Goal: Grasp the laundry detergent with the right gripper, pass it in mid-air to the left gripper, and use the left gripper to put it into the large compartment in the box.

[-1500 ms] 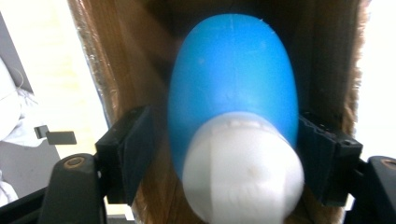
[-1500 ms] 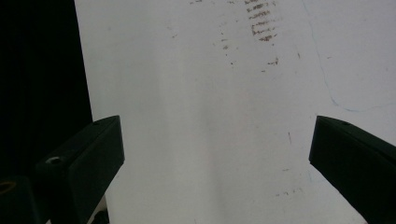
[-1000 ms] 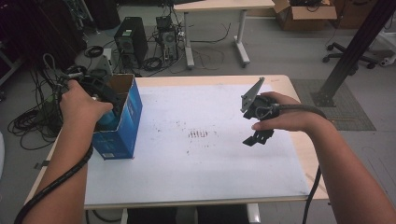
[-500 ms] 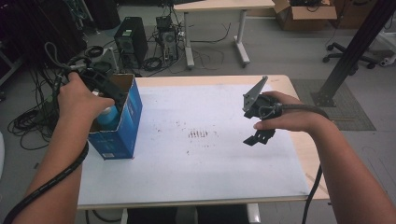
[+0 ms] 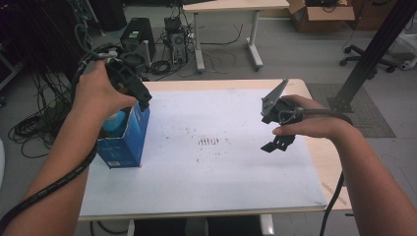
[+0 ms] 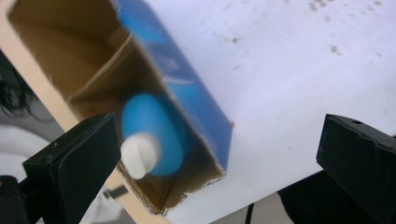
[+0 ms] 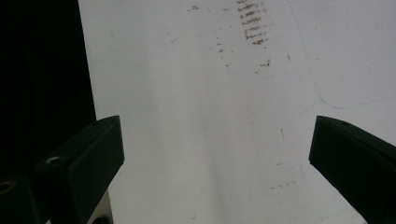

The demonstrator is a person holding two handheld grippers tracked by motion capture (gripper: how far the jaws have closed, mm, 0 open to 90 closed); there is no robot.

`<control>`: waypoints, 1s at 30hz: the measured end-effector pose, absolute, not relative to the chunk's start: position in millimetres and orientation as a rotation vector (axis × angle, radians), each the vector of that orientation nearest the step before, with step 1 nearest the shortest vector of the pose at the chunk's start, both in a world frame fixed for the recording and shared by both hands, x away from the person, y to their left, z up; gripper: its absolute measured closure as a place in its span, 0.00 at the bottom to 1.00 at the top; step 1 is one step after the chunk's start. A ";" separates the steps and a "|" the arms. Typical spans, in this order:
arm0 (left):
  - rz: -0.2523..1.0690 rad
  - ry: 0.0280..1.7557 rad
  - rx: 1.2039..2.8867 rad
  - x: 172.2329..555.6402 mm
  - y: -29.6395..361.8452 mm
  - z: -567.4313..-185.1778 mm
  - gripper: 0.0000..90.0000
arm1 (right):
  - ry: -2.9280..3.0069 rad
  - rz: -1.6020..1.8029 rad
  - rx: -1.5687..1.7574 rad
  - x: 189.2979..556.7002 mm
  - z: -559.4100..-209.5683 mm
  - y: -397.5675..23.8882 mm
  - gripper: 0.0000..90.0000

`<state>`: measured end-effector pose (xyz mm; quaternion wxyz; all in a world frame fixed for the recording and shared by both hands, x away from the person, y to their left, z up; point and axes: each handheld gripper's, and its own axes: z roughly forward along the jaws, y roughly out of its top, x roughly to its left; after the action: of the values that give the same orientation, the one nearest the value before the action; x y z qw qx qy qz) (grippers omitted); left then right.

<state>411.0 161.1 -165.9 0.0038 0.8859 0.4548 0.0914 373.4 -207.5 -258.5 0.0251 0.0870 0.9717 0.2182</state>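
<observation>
Blue bottle (white-capped) inside box, seen between spread left hand-held gripper.

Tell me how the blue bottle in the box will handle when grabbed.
The blue bottle looks rounded and smooth, so it may slip or twist between flat jaws. Standing tight inside the open blue cardboard box, it probably drags the seemingly light box upward or tips it.

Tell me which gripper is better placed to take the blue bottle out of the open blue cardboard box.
Left, probably. The left gripper hangs open over the blue cardboard box, its jaws flanking the white-capped blue bottle. The right gripper sits open across the white table.
</observation>
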 end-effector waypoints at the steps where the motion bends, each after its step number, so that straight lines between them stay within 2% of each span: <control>1: 0.282 1.381 2.790 409.8 155.6 -163.2 0.00 | 3.003 0.678 0.272 373.4 -257.8 -208.3 0.04; 10: 0.301 1.031 2.956 394.2 113.4 -150.8 0.00 | 3.017 0.661 0.232 372.7 -253.7 -209.9 0.04; 21: 0.128 0.604 3.101 373.5 82.9 -167.8 0.00 | 3.077 0.523 0.179 376.6 -249.4 -203.2 0.04; 27: 0.023 0.467 3.115 364.8 79.6 -174.7 0.00 | 3.087 0.432 0.164 378.9 -244.5 -200.3 0.04; 30: 0.035 0.408 3.141 362.6 78.5 -176.1 0.00 | 3.096 0.388 0.147 379.8 -246.3 -198.9 0.04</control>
<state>362.6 78.5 -176.1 -0.0130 0.9915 0.1288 0.0112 379.8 -198.9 -246.3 0.0088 0.0471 0.9911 0.1242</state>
